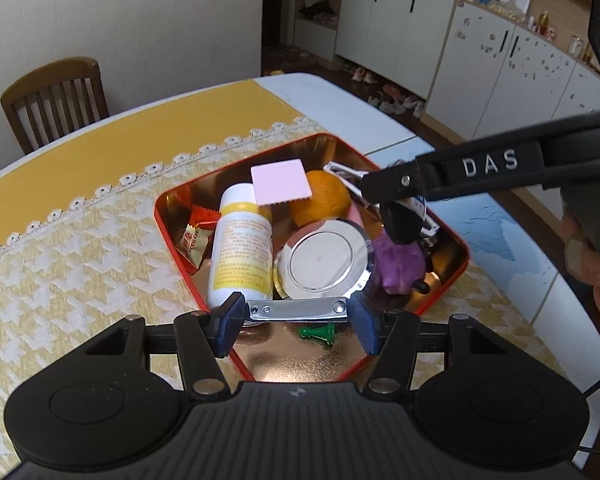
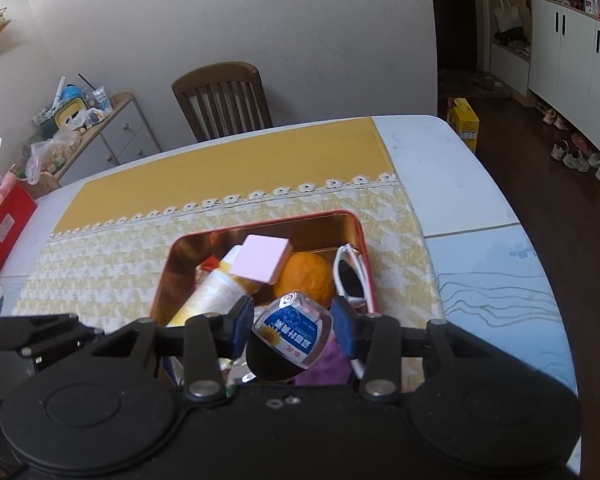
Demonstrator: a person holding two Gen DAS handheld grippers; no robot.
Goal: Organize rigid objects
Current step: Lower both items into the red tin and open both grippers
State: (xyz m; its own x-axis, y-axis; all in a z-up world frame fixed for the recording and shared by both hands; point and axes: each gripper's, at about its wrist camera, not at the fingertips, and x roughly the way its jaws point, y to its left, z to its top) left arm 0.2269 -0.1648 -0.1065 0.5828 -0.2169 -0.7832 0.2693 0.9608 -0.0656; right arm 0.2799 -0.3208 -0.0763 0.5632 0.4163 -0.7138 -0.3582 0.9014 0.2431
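While the left gripper [image 1: 296, 318] hangs over the near end of the red tin [image 1: 456, 276], its blue pads pinch a steel nail clipper [image 1: 300, 309] end to end, held level above the tin's gold floor. In this left wrist view, a green pawn [image 1: 316, 334] lies on the floor just under the clipper. Farther in, a white bottle [image 1: 242, 248] leans beside a round mirror [image 1: 324, 260], with a pink block [image 1: 280, 182] resting on the bottle's cap, an orange [image 1: 324, 200] behind, and a purple lump [image 1: 400, 264] to the right. The right gripper [image 1: 404, 220] reaches in from the right, above the lump, gripping a dark-capped thing.

From the right wrist view, the right gripper [image 2: 290, 326] clamps a small clear bottle [image 2: 296, 332] with a blue label, tilted, black cap toward the camera, over the tin [image 2: 260, 222]. White sunglasses [image 2: 350, 276] lie along the tin's right wall. The tin sits on a yellow cloth [image 2: 236, 156].
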